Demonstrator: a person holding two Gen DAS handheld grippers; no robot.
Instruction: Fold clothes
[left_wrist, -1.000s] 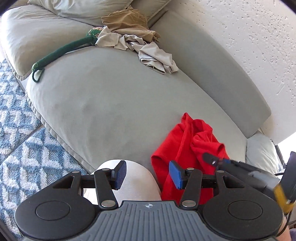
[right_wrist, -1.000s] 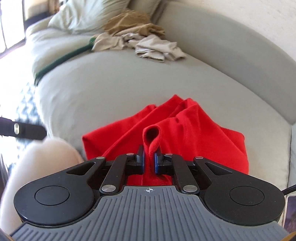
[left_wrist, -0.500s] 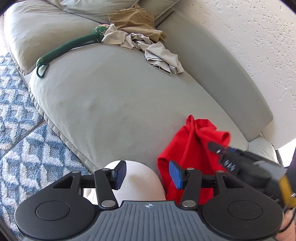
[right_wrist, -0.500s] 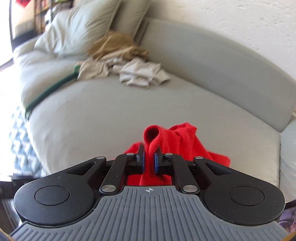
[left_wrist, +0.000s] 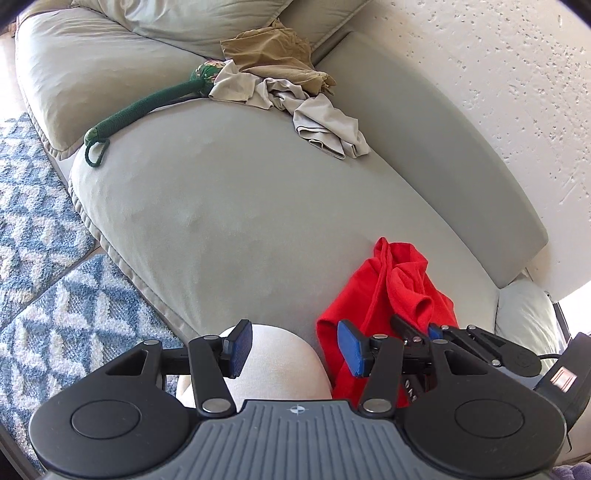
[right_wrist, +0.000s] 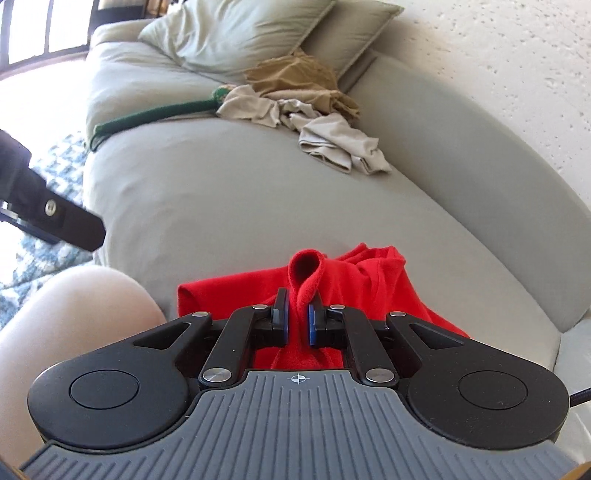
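A crumpled red garment (left_wrist: 391, 295) lies at the near right of the grey sofa seat (left_wrist: 240, 206). My right gripper (right_wrist: 298, 318) is shut on a raised fold of the red garment (right_wrist: 332, 284), which loops up between its blue pads. In the left wrist view the right gripper (left_wrist: 417, 332) shows beside the red cloth. My left gripper (left_wrist: 293, 350) hangs open over a person's pale knee (left_wrist: 273, 365), just left of the garment, holding nothing.
A pile of beige and tan clothes (left_wrist: 291, 85) sits at the sofa's far end, beside a green knitted cord (left_wrist: 147, 107). Cushions (right_wrist: 236, 33) lean behind them. A blue patterned rug (left_wrist: 40, 240) lies left. The white wall (left_wrist: 498, 74) rises at the right.
The right gripper has lifted and pulled the red garment back toward me, bunching it at the seat's near edge. The left gripper stayed open and rose a little.
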